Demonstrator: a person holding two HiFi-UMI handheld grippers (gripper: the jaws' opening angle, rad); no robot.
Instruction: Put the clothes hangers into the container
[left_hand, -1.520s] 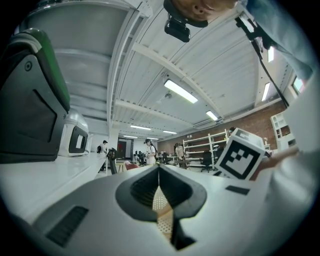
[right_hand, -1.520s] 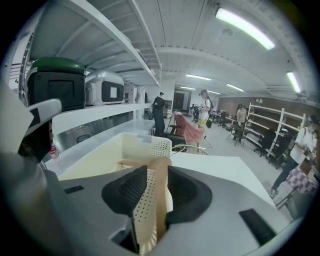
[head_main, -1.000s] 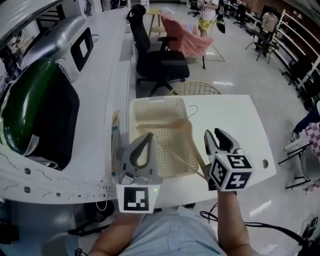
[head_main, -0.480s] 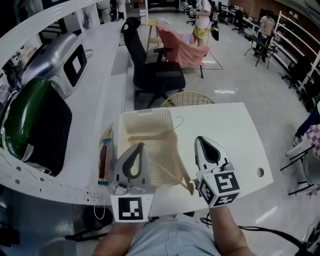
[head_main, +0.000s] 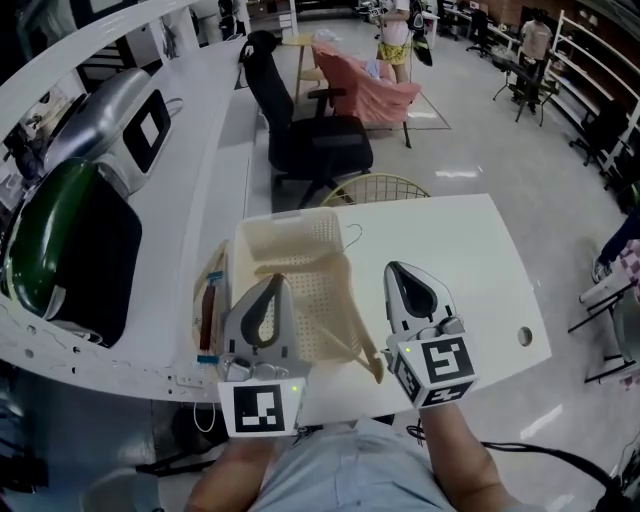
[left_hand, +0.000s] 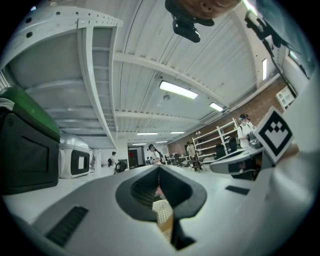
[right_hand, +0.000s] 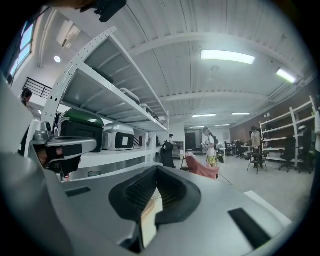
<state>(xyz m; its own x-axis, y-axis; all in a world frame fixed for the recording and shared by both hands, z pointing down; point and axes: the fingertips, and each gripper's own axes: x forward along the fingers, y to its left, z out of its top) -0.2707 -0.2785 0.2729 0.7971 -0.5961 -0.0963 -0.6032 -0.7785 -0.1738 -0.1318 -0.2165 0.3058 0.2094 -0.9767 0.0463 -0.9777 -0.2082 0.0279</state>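
Right gripper (head_main: 393, 270): jaws fully closed, tips in contact. The wooden hanger (head_main: 356, 315) is not at the tips. In the head view it lies just to the left of this gripper, one arm across the container (head_main: 285, 222) and the other running out over its front corner. A pale strip shows in the slit behind the tips.

Left gripper (head_main: 274, 282): jaws closed, tips meeting, above the container's front-left part. Perforated wall shows through the slit; contact cannot be confirmed.

The container stands on the white bench (head_main: 470, 260).
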